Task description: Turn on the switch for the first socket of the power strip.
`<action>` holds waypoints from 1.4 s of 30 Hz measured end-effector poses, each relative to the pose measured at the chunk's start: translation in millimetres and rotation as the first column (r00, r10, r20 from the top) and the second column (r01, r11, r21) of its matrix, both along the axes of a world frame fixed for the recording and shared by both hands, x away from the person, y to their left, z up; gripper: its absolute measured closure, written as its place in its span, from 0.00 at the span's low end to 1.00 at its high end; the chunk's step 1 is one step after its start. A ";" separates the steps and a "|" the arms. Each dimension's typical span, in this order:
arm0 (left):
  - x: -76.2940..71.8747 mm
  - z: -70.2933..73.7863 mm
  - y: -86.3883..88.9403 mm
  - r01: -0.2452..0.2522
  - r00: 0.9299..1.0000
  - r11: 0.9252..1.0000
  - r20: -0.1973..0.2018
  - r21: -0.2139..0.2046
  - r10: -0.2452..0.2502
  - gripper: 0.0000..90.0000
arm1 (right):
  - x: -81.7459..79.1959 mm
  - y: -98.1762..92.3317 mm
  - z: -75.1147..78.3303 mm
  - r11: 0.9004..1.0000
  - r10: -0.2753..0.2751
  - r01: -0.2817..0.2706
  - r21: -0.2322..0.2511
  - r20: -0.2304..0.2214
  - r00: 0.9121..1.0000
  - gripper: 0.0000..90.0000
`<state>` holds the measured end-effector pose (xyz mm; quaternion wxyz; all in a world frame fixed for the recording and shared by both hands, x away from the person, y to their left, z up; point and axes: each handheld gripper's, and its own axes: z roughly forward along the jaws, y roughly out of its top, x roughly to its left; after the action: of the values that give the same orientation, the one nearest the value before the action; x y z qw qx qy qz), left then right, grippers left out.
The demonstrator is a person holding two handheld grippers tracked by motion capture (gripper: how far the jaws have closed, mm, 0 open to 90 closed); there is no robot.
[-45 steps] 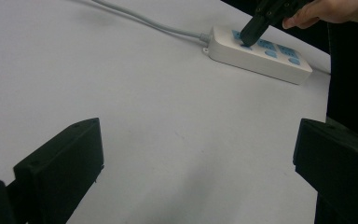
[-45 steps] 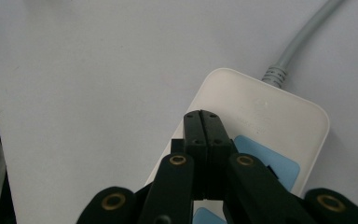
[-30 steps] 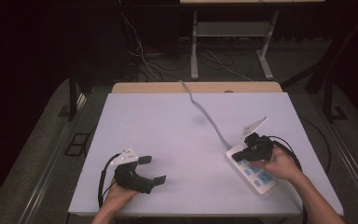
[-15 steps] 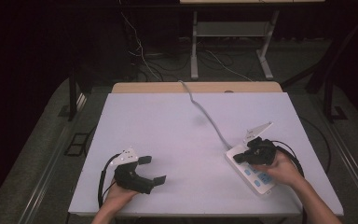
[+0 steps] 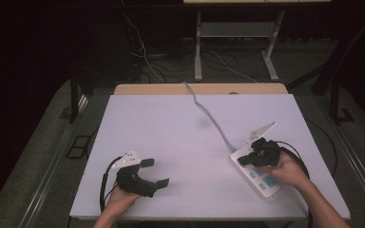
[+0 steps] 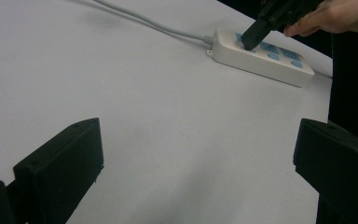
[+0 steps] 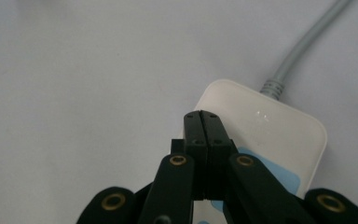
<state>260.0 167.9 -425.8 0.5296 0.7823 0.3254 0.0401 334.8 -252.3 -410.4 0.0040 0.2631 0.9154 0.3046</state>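
Desk (image 5: 180, 142): white top, bare middle. Power strip (image 5: 256, 175): white, blue sockets, at four o'clock on the desk, grey cord (image 5: 209, 116) running off toward twelve. Right tool (image 5: 245, 160): jaws pressed together, empty, tips on the strip's cord end, apparently touching a blue socket. Left tool (image 5: 154, 173): at seven o'clock, jaws wide apart, empty.

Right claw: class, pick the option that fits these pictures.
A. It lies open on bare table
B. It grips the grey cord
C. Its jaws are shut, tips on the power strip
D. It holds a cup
C: the right claw has its jaws pressed together, tips down on the white power strip.
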 end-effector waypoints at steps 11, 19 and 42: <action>0.1 0.0 0.3 -0.002 1.000 1.000 -0.002 -0.005 0.002 0.00 | 4.4 2.1 2.9 1.000 0.003 -0.004 -0.011 -0.022 1.000 1.00; -0.8 0.2 -0.3 0.001 1.000 1.000 -0.001 -0.003 -0.001 0.00 | 6.2 1.2 13.8 1.000 -0.006 0.006 0.006 0.000 1.000 1.00; -3.1 2.3 1.8 -0.015 1.000 1.000 0.003 -0.023 0.015 0.00 | -1.9 -32.0 45.3 0.988 -0.115 0.110 0.105 0.044 0.992 0.96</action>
<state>257.0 169.8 -423.4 0.5388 0.7738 0.3306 0.0416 332.8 -284.3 -365.1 0.0306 0.3067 0.8819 0.3567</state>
